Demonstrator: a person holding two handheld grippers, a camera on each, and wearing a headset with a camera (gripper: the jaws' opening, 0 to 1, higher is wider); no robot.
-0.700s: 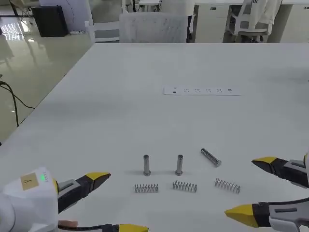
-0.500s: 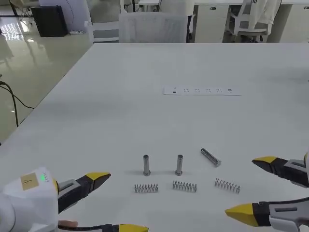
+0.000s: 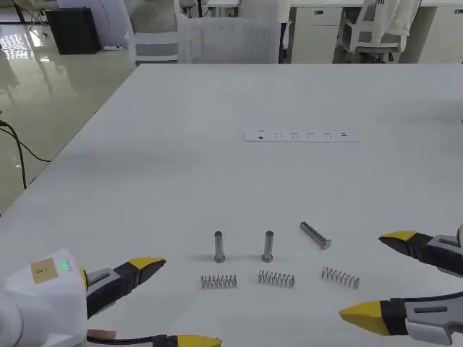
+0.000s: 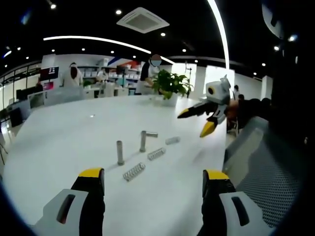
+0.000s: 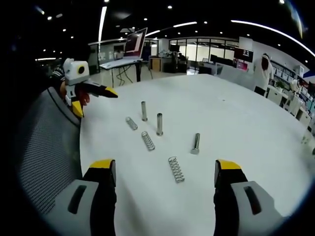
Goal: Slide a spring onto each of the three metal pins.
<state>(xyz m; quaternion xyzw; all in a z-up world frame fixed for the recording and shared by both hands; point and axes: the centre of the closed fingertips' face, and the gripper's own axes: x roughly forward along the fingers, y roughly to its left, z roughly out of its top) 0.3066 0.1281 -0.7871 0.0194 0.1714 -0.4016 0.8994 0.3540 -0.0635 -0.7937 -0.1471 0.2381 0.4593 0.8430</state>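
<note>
White and broad, the bench (image 3: 181,159) stretches back toward an office chair (image 3: 365,29), with a glossy floor (image 3: 51,79) off to one side. A white power strip (image 3: 302,136) lies flat farther back on it. Near the front edge two metal pins stand upright side by side, the left pin (image 3: 218,246) and the middle pin (image 3: 268,246). The third pin (image 3: 315,236) lies on its side just to their right, at an angle. In front of the pins three springs lie flat in a row, apart from the pins: the left spring (image 3: 218,281), the middle spring (image 3: 276,279) and the right spring (image 3: 340,277). No spring sits on a pin yet. The left gripper (image 3: 173,303) hovers at the near left, jaws spread wide and holding nothing. The right gripper (image 3: 376,275) hangs at the near right, just beside the right spring, likewise spread and empty. Both yellow-tipped pairs are clear of the parts.
</note>
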